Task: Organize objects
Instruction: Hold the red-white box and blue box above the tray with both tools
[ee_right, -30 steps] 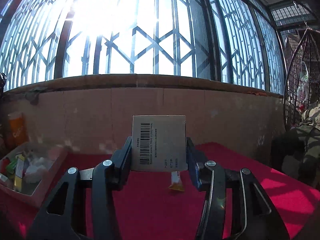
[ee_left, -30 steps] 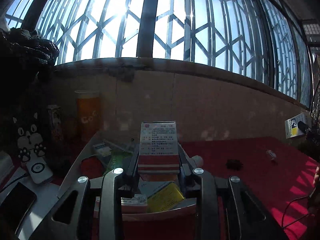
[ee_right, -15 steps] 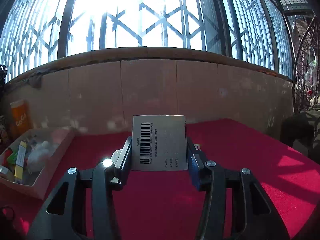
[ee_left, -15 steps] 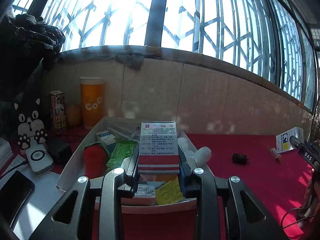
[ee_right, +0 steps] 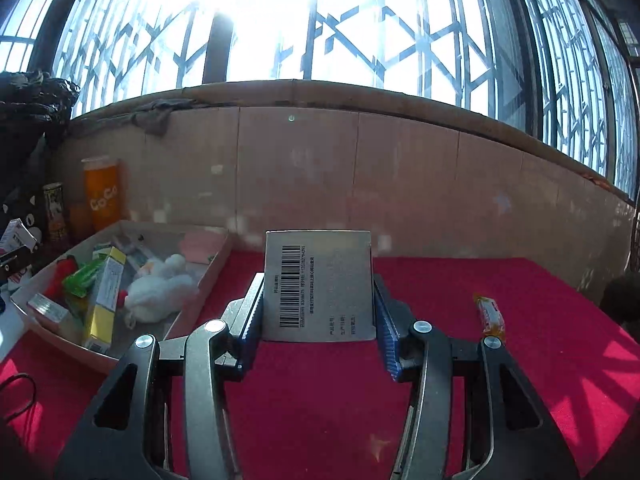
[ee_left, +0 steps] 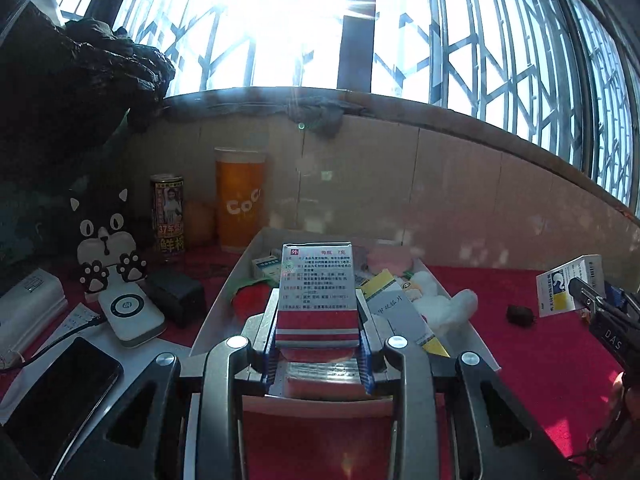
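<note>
White cardboard tray point(ee_left: 216, 316) on red cloth point(ee_right: 500, 288), holding a yellow-ended box point(ee_right: 105, 300), green packet point(ee_right: 82, 276), red item point(ee_left: 250, 300), pink pad point(ee_right: 200, 244) and white fluffy toy point(ee_right: 164, 284). Left gripper point(ee_left: 318, 340) is clamped on a red-striped box point(ee_left: 318, 300) over the tray's near end. Right gripper point(ee_right: 318, 320) is clamped on a grey barcode box point(ee_right: 320, 284), right of the tray. Orange cup point(ee_left: 239, 200) and can point(ee_left: 168, 216) stand beyond.
</note>
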`<state>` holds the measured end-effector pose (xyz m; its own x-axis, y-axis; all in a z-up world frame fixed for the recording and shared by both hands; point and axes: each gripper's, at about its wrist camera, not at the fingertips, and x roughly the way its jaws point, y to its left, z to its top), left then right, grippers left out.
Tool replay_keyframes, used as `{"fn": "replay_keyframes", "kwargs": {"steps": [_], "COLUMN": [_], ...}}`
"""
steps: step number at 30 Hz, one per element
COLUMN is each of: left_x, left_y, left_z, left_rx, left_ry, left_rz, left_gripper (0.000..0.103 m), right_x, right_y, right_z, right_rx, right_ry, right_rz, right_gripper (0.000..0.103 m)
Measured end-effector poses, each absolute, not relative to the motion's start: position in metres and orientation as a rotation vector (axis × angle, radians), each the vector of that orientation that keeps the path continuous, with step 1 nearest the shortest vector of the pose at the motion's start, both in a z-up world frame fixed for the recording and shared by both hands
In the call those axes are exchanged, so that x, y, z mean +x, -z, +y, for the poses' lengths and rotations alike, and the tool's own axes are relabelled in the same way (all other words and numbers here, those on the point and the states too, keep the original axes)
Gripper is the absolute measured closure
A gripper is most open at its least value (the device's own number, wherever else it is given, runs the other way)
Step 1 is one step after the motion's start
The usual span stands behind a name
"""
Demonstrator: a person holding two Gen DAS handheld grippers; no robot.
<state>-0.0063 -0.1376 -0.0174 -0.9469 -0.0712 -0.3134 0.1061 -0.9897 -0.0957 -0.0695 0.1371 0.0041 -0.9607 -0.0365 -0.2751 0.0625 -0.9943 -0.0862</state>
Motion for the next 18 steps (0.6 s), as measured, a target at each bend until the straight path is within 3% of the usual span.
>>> {"fn": "replay_keyframes", "kwargs": {"steps": [18], "left_x": [-0.004], "left_y": [0.023], "left_z": [-0.178], "left_rx": [0.533], "left_ry": [2.928], "left_rz": [0.209], "left_gripper": [0.071], "right_x": [-0.058], "right_y": [0.003], "right_z": [0.009], "right_rx": [0.384], "right_ry": [2.795], "right_rz": [0.296], "right_gripper": [0.054]}}
